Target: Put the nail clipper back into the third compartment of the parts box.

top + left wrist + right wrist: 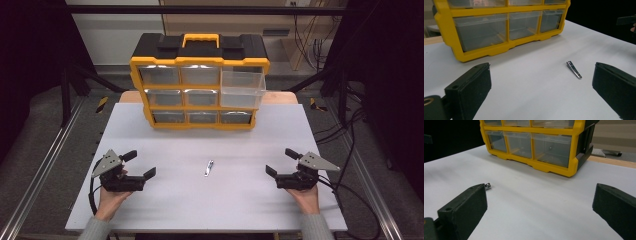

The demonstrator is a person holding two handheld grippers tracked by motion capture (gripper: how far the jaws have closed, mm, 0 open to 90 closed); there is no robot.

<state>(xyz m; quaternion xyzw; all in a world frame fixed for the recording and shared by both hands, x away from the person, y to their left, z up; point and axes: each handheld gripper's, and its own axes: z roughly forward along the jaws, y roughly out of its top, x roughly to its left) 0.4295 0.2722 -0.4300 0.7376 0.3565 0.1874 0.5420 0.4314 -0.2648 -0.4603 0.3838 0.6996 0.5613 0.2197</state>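
1. High view. The nail clipper (pixel 209 168) lay alone on the white table (pixel 165 210), just below frame centre, between the two grippers and apart from both. The left gripper (pixel 140 164), at lower left, had its jaws spread wide with nothing between them; the right gripper (pixel 280 162), at lower right, matched it, also empty. The yellow drawer organizer (pixel 199 90) stood at upper centre, with its top-right drawer (pixel 242 85) pulled out toward the camera.

2. Left gripper view. The nail clipper (pixel 574 69) sat right of centre, nearer the right-hand jaw, long axis running diagonally. Judgement: the step in hand looked like a pickup. The piece is thin and flat, so the jaws should straddle its narrow width, come down close to the tabletop, and close across the body rather than the tip.

3. Right gripper view. One end of the nail clipper (pixel 488 186) peeked past the left-hand jaw; the rest was hidden. The organizer (pixel 554 167) filled the upper frame.

4. Room to move. Bare tabletop surrounded the clipper on all sides. The organizer base was well apart from it, so only the protruding drawer would need clearance on the way up, I judged.
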